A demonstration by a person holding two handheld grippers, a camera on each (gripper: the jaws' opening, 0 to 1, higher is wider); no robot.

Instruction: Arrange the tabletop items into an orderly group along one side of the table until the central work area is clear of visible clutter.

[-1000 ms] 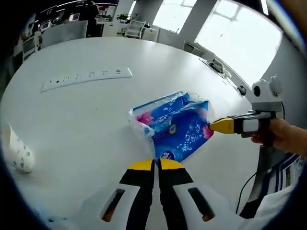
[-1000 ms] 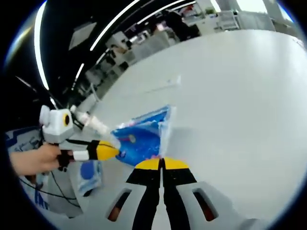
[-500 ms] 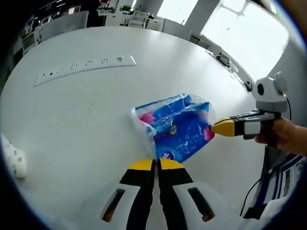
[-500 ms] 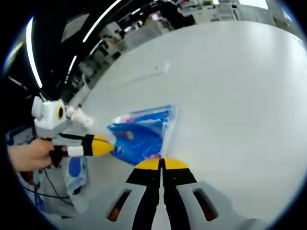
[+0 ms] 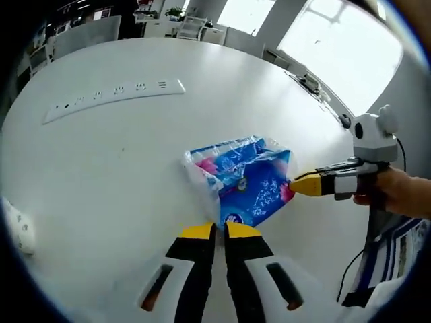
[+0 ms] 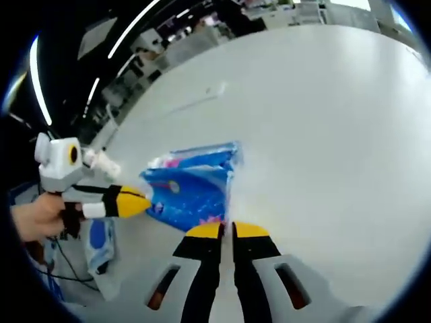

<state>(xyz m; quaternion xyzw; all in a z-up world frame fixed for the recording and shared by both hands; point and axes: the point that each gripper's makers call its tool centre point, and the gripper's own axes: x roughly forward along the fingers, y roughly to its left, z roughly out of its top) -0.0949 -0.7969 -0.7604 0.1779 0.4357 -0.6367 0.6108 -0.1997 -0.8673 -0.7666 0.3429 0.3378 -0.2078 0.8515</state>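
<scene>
A blue plastic-wrapped tissue pack [image 5: 248, 180] lies on the round white table [image 5: 114, 168]. In the left gripper view my left gripper [image 5: 220, 232] stands at the pack's near corner, its jaws a narrow crack apart. My right gripper [image 5: 294, 186] comes in from the right, held by a hand [image 5: 404, 192], with its yellow tip at the pack's right edge. In the right gripper view the pack [image 6: 195, 192] sits just beyond my right gripper [image 6: 227, 230], whose jaws are also slightly parted. There my left gripper [image 6: 147, 200] touches the pack's left edge.
A long white power strip [image 5: 111, 99] lies on the far left part of the table. A patterned paper cup [image 5: 17, 227] rests on its side near the left edge. The table's curved edge runs close behind the right gripper, with windows beyond.
Both grippers' jaws, pressed together half a second ago, now show a small gap. The pack has stayed between the two grippers, about where it was.
</scene>
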